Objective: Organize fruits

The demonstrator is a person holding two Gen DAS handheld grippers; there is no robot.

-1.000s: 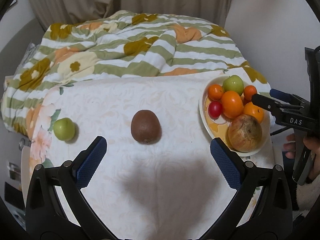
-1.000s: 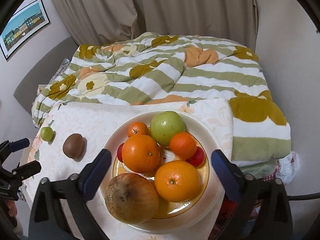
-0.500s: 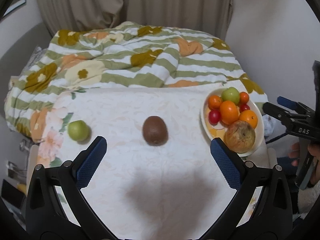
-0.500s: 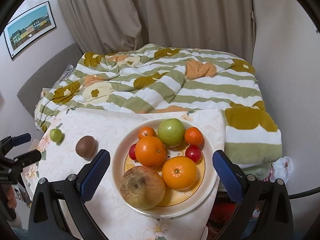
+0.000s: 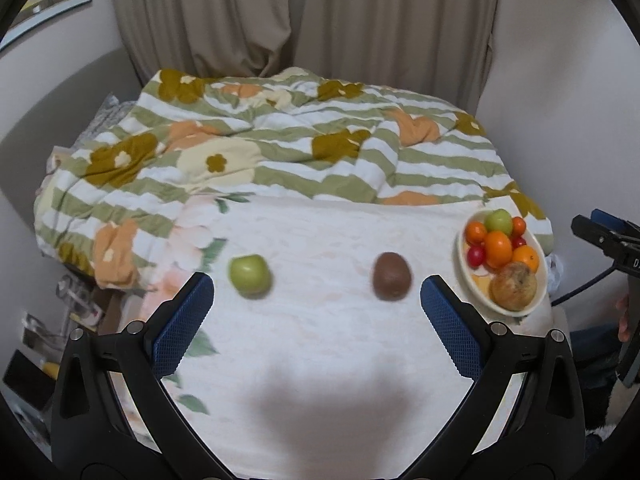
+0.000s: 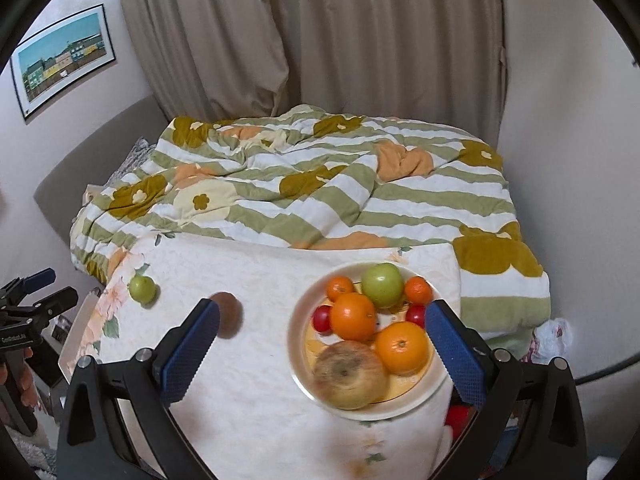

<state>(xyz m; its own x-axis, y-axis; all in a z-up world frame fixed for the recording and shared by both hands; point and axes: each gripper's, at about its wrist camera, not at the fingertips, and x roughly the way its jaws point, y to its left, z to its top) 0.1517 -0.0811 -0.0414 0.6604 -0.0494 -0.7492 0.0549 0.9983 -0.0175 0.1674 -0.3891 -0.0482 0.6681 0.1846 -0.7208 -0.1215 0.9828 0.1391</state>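
Your left hand-held gripper [image 5: 316, 292] stands wide open and empty above the counter [image 5: 320, 344]. Ahead of it, between the two blue pads, lie the loose green apple [image 5: 249, 274] toward the left pad and the kiwi [image 5: 391, 276] toward the right pad. Both lie apart from the plate [image 5: 464, 276] further right, so they likely remain to be moved there.

Your right hand-held gripper [image 6: 320, 340] is also fully open and holds nothing. It is centred over the plate [image 6: 296, 344], which carries oranges, a green apple, small red fruits and a brown fruit.

Only the right view shows the plate contents clearly; there the left pad partly hides the kiwi [image 6: 228, 314]. Only the left view shows both loose fruits unobstructed.
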